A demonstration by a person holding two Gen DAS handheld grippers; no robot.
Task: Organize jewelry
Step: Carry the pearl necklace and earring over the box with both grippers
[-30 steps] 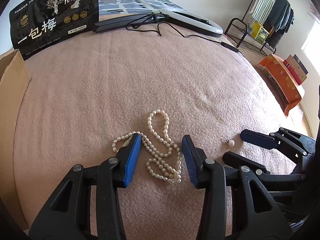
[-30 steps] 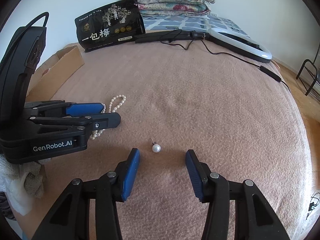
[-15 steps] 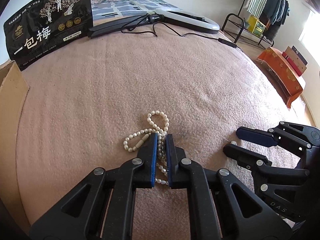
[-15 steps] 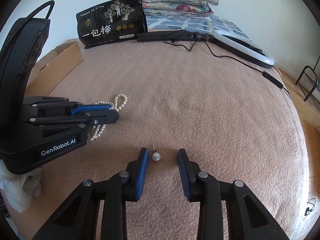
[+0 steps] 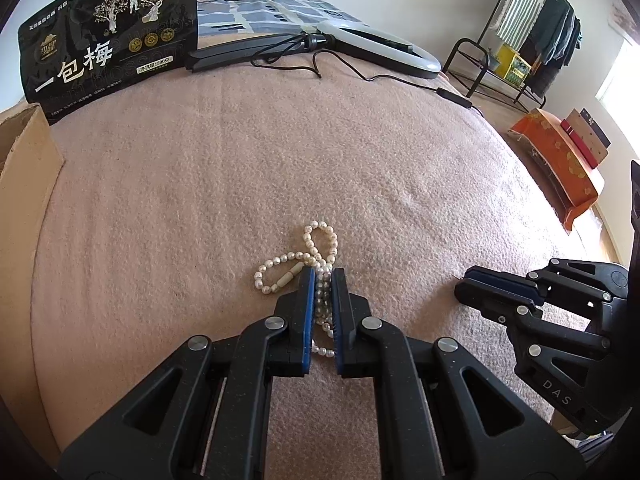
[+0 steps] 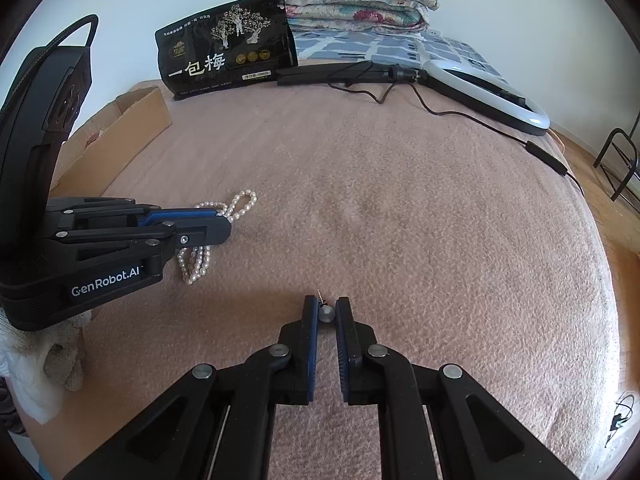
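Observation:
A white pearl necklace (image 5: 316, 248) lies bunched on the pink blanket (image 5: 280, 152). My left gripper (image 5: 322, 276) is shut on its strands, with loops showing ahead of and behind the blue pads. From the right wrist view the necklace (image 6: 240, 206) hangs under the left gripper (image 6: 216, 226). A single pearl earring (image 6: 326, 313) with a thin pin sits between the blue pads of my right gripper (image 6: 327, 306), which is shut on it at blanket level. In the left wrist view the right gripper (image 5: 476, 284) hides the earring.
A cardboard box (image 5: 20, 184) stands at the left edge. A black snack bag (image 5: 108, 32), a ring light (image 5: 380, 48) with its cable, and folded quilts (image 6: 352, 0) lie at the back. An orange box (image 5: 560, 160) sits on the floor right.
Both grippers closed from wide open: the left onto the pearl necklace, the right onto the pearl earring. The necklace strands were pulled together between the left pads.

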